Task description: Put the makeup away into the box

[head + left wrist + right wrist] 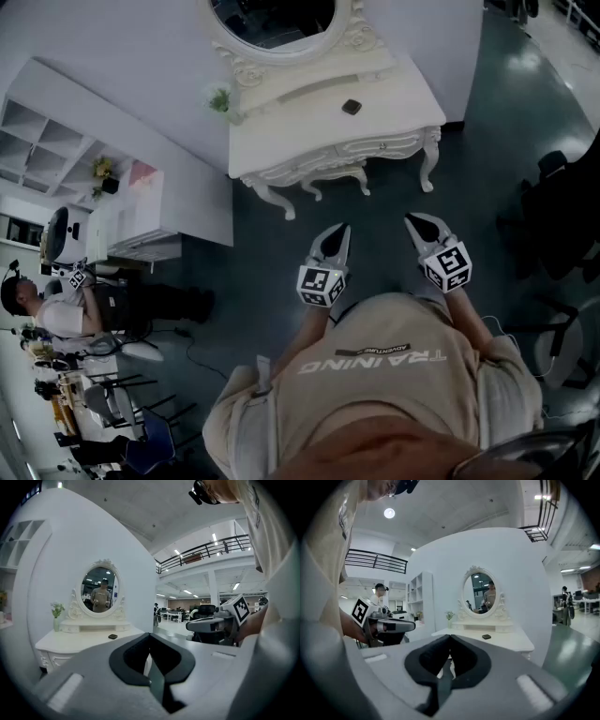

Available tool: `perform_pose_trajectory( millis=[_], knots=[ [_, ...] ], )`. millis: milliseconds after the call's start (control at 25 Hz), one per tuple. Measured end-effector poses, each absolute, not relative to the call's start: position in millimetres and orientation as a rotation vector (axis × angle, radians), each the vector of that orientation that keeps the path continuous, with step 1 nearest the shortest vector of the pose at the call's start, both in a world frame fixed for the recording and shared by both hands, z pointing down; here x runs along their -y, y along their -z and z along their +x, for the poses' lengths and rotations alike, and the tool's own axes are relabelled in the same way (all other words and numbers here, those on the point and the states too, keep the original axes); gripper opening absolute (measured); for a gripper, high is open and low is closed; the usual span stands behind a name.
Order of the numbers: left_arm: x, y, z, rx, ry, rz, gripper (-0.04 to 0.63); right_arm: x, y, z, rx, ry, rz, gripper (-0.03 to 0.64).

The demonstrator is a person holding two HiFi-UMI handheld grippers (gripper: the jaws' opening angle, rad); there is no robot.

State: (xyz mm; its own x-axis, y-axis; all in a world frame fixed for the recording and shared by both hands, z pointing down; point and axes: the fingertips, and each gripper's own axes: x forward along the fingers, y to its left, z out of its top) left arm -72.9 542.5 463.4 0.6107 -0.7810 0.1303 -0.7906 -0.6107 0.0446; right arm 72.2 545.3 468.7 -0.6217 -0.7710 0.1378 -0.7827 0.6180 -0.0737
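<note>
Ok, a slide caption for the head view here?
Person facing a white dressing table, left gripper and right gripper held forward, shut and empty; small dark item on top.

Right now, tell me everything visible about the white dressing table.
The dressing table is white, painted by its look, with carved scroll trim and curved legs. It stands upright on the dark floor against a white wall. An oval mirror rises from its back shelf. A small dark flat item and a vase of greenery rest on top.

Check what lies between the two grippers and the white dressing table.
Only bare dark floor, as the head view shows: the left gripper and right gripper hang short of the dressing table.
</note>
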Motion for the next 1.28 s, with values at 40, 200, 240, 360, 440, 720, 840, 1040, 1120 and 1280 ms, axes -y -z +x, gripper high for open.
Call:
perform_pose_trajectory(
  millis=[40,200,240,360,440,720,840,1040,1120,1280],
  knots=[
    [-542.5,-463.1,-76.8,1.32,-0.155,2.735,-0.002,-543.8,-465.8,65.1,2.745,-0.185,1.321,0.003],
    [-539.9,-464.3,-92.7,1.275,-0.173,2.749,-0.002,-536.5,-460.4,40.6,2.753,-0.175,1.325,0.003],
    [-538.5,-466.3,-97.0,1.267,-0.177,2.751,-0.002,-534.9,-462.2,35.2,2.752,-0.182,1.325,0.003],
    [-536.7,-476.1,-112.3,1.246,-0.192,2.752,-0.002,-533.2,-475.6,15.8,2.741,-0.209,1.309,0.003],
    [-539.8,-485.1,-124.5,1.243,-0.205,2.742,-0.002,-535.2,-486.4,0.9,2.739,-0.229,1.293,0.003],
    [-552.7,-520.0,-169.8,1.264,-0.2,2.586,-0.002,-531.0,-496.2,-34.4,2.689,-0.256,1.258,0.003],
    [-537.3,-554.3,-177.3,1.242,-0.229,2.497,-0.002,-518.4,-503.1,-35.2,2.664,-0.286,1.282,0.003],
    [-497.6,-558.4,-131.8,1.173,-0.231,2.551,-0.002,-497.8,-520.6,-2.1,2.636,-0.359,1.287,0.003],
    [-479.9,-555.4,-115.5,1.156,-0.249,2.563,-0.002,-486.3,-524.3,8.9,2.649,-0.385,1.282,0.003],
    [-442.9,-538.9,-79.1,1.113,-0.311,2.611,-0.002,-448.3,-512.1,35.3,2.687,-0.362,1.287,0.003]
  ],
)
